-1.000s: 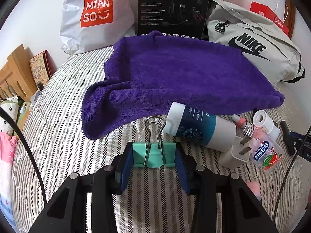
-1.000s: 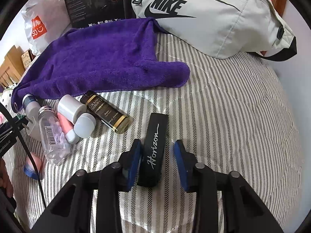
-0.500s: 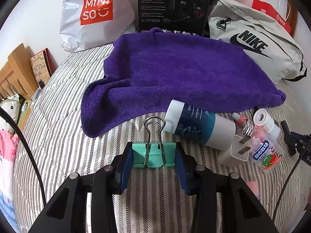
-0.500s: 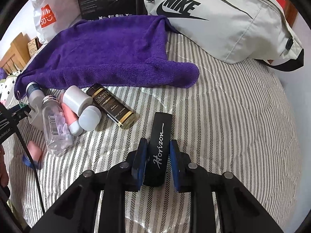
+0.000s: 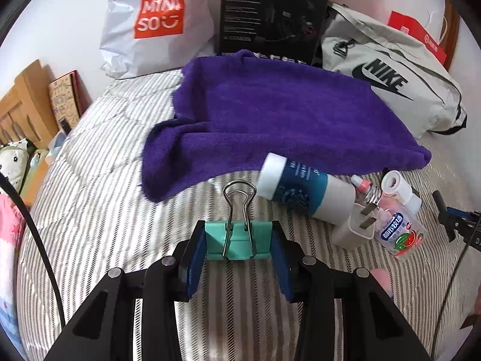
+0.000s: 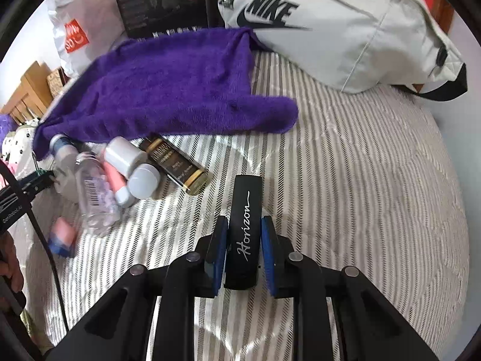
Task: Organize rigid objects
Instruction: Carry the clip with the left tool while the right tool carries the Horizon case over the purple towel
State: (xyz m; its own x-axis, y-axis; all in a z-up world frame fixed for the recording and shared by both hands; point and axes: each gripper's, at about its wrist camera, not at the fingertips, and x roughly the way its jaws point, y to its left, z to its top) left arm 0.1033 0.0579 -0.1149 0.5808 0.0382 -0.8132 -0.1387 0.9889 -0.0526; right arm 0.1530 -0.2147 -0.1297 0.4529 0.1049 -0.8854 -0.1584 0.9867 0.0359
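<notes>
My left gripper [image 5: 238,249] is shut on a teal binder clip [image 5: 237,240], held just above the striped bed, wire handle pointing forward. My right gripper [image 6: 244,249] is shut on a black "Horizon" case [image 6: 245,228], lifted a little off the bed. A purple towel [image 5: 270,120] [image 6: 168,87] lies spread ahead of both. A pile of small items lies by its near edge: a blue-and-white bottle [image 5: 303,186], a white charger plug [image 5: 356,225], a clear watermelon-label bottle [image 5: 399,231], a dark brown gold-capped bottle [image 6: 176,162] and white-capped bottles [image 6: 135,165].
Behind the towel stand a white Miniso bag [image 5: 150,21], a black product box [image 5: 270,9] and a grey Nike bag [image 5: 387,72] [image 6: 330,27]. A wooden bed frame [image 5: 24,99] is at the left. A black cable [image 5: 33,234] crosses the lower left.
My right gripper has closed on the black case and lifted it slightly, moving forward. My left gripper keeps the clip and has moved a little nearer the towel.
</notes>
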